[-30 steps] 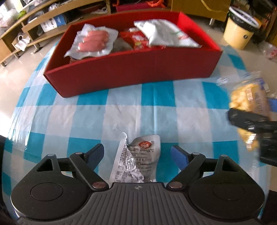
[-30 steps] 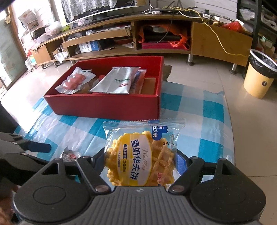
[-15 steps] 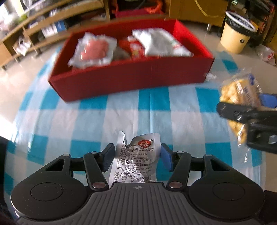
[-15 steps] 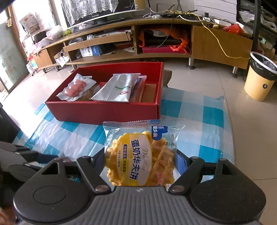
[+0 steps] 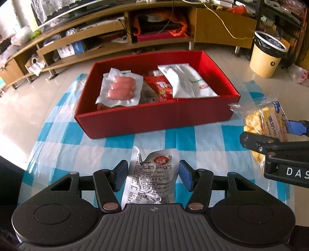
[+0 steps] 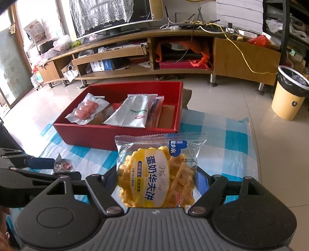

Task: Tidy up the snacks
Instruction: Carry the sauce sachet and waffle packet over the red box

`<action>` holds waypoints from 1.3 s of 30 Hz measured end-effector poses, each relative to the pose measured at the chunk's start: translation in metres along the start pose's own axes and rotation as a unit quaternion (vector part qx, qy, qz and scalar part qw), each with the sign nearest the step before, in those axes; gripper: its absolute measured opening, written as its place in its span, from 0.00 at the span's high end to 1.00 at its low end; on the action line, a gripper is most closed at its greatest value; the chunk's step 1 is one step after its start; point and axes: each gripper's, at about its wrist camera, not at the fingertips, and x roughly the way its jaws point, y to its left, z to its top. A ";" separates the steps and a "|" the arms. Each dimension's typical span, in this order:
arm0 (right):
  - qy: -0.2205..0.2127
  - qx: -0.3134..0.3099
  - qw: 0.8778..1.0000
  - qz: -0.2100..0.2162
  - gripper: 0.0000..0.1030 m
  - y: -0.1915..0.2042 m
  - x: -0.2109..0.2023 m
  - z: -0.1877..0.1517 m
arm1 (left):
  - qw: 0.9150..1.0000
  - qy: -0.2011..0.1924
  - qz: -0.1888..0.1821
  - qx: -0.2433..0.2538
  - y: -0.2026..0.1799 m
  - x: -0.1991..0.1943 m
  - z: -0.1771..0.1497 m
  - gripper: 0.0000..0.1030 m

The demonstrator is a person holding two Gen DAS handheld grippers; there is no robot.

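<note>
Between right gripper (image 6: 156, 180) jaws: clear-wrapped yellow waffle pack (image 6: 157, 173), upright.

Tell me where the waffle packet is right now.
The waffle packet is clamped in the right tongs, above the checked cloth, just short of the red box.

We are working in a home living room. A long wooden TV stand (image 6: 146, 56) is running along the wall, carrying a lace-draped television (image 6: 110, 17), tangled cables and stored boxes. A yellow wastebin (image 6: 289, 92) is standing on the pale tiled floor (image 6: 222, 100); a glass door (image 6: 11, 65) is letting in daylight.
</note>
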 end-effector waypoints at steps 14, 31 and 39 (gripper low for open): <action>-0.034 -0.002 0.999 0.008 0.26 0.004 -0.005 0.020 | 0.999 -0.030 0.005 -0.022 0.011 -0.008 0.025 0.37; -0.057 0.001 0.998 0.019 0.26 0.007 0.012 0.055 | 0.997 -0.059 0.024 -0.038 0.025 -0.003 0.068 0.37; -0.061 0.000 0.998 0.021 0.26 0.006 0.019 0.067 | 0.997 -0.060 0.030 -0.040 0.026 0.006 0.081 0.37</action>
